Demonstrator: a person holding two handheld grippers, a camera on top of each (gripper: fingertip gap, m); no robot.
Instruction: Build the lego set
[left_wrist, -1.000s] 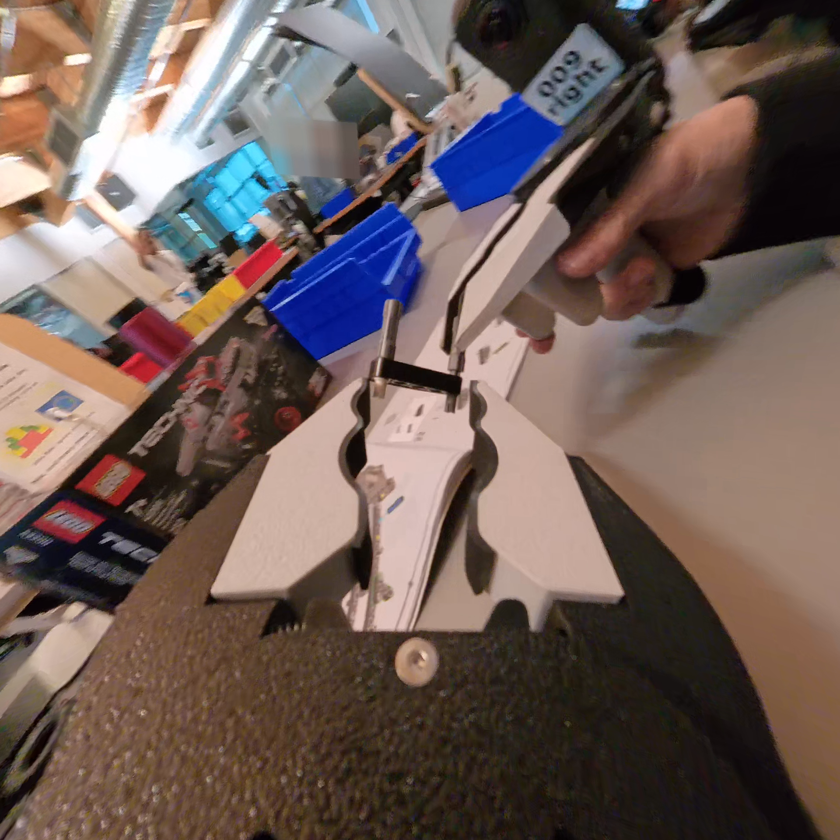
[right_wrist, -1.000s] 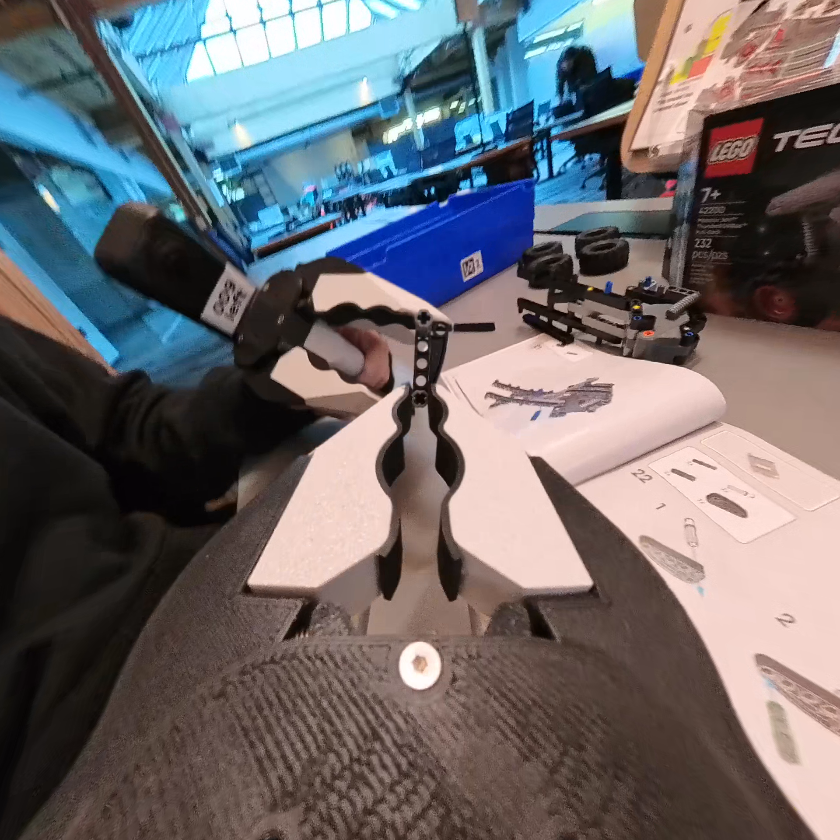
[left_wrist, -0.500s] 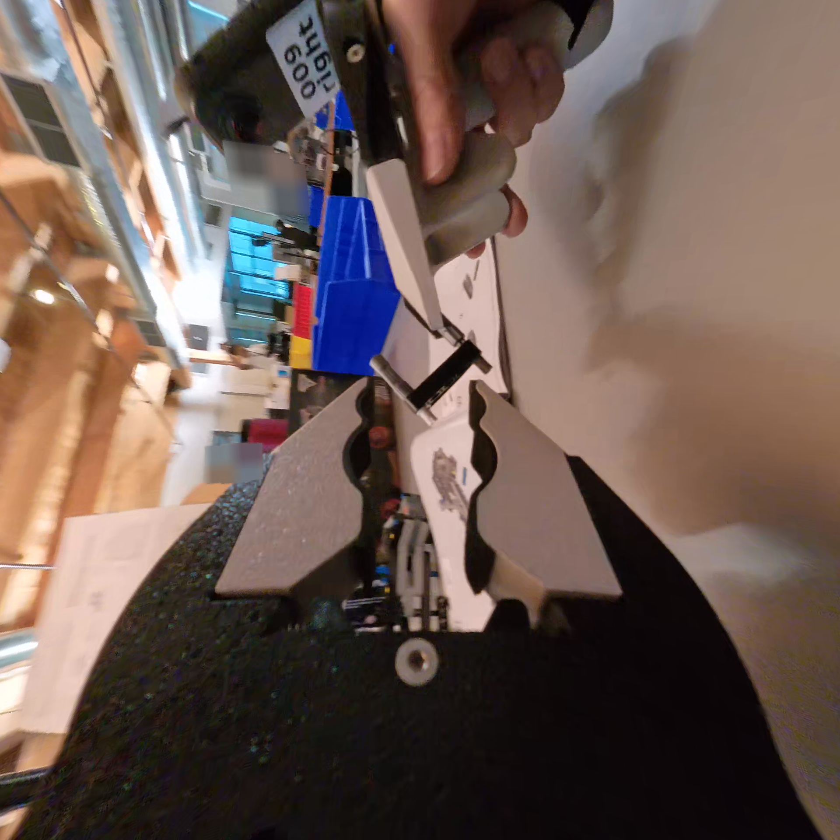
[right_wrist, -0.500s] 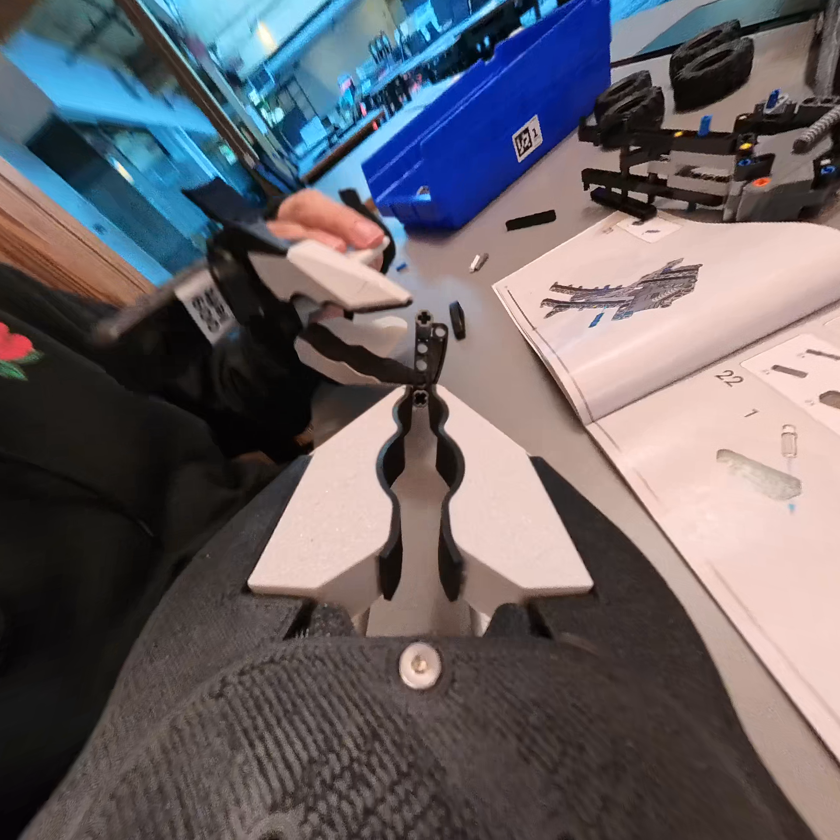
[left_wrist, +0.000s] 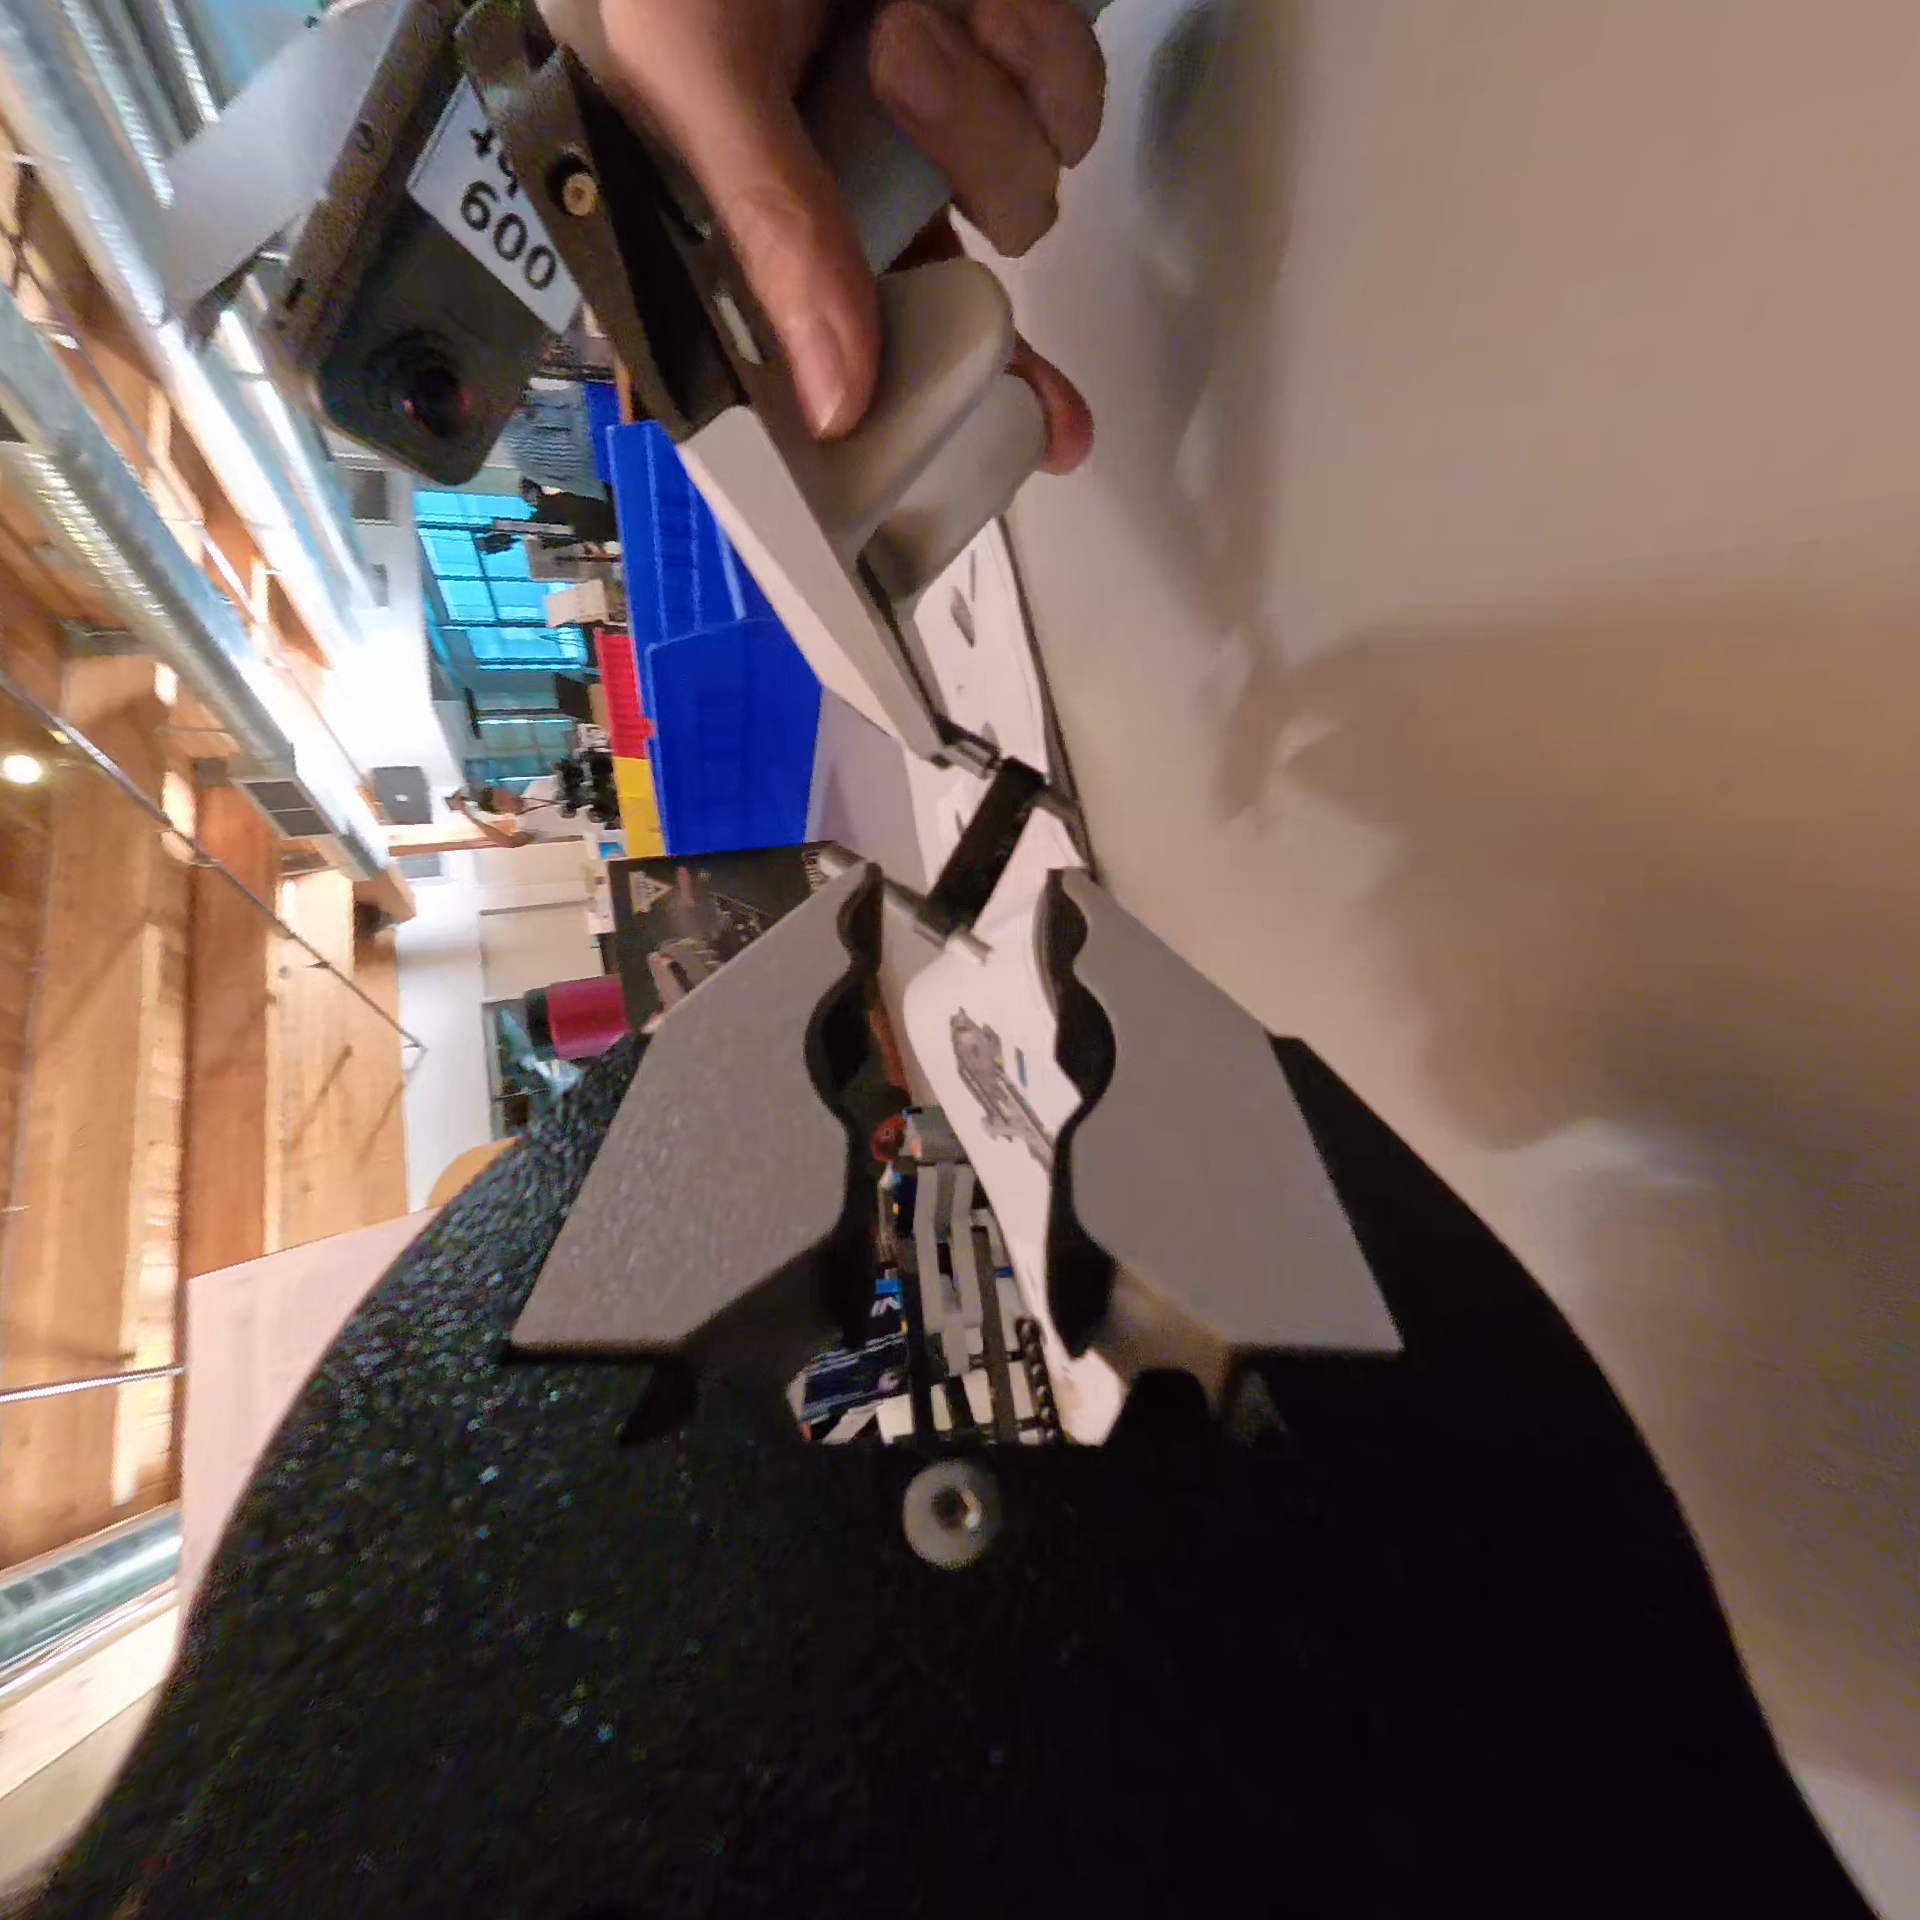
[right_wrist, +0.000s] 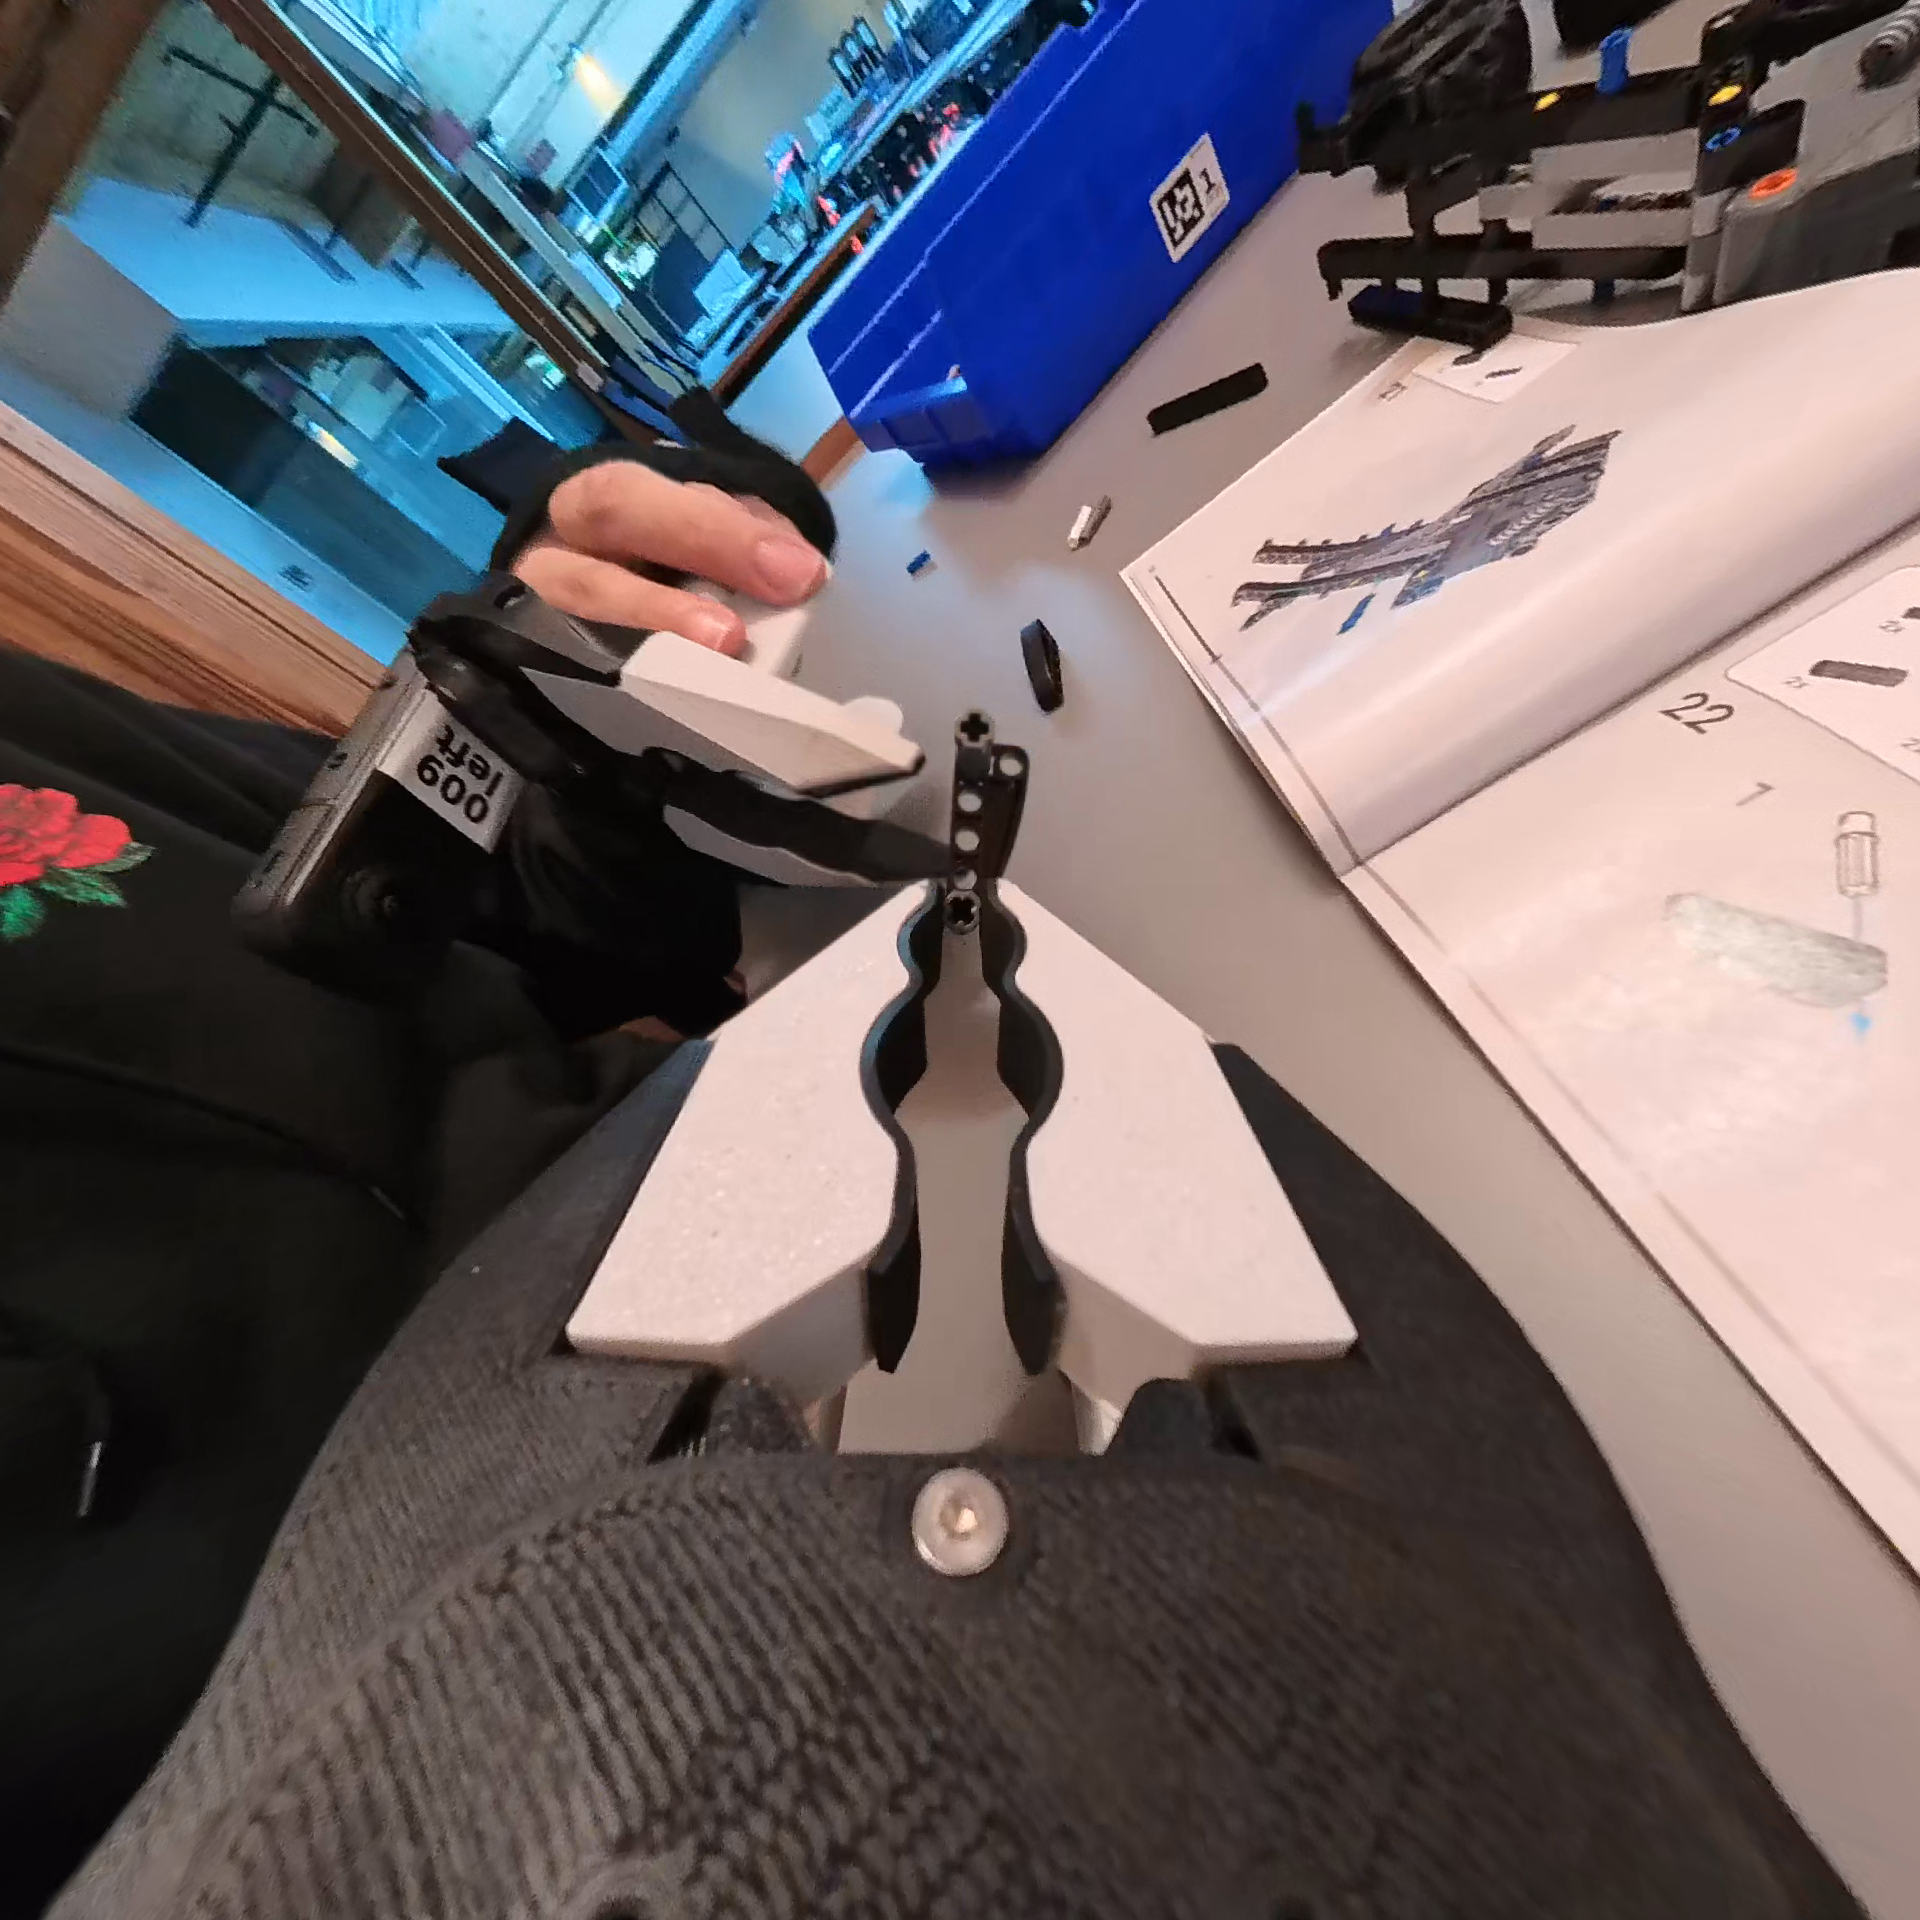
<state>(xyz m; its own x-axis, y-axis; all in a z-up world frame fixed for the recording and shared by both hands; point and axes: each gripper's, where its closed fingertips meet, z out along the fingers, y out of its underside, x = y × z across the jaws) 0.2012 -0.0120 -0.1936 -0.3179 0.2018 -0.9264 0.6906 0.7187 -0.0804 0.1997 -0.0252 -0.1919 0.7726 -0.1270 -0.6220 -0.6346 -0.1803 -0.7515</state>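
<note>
R gripper (right_wrist: 961, 902) is clamped on the bottom end of a short black holed Lego beam (right_wrist: 979, 805), held upright above the grey tabletop (right_wrist: 1132, 831). L gripper (left_wrist: 961, 899) has jaws apart; a tip seems to touch the beam, contact unclear w/ blur. Open white instruction booklet (right_wrist: 1558, 665) lies just beside, part-built black-and-grey Lego chassis (right_wrist: 1600, 197) behind it.

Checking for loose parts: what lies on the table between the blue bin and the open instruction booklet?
The right wrist view shows a short black beam and a small grey pin lying loose between the blue bin and the instruction booklet.
</note>
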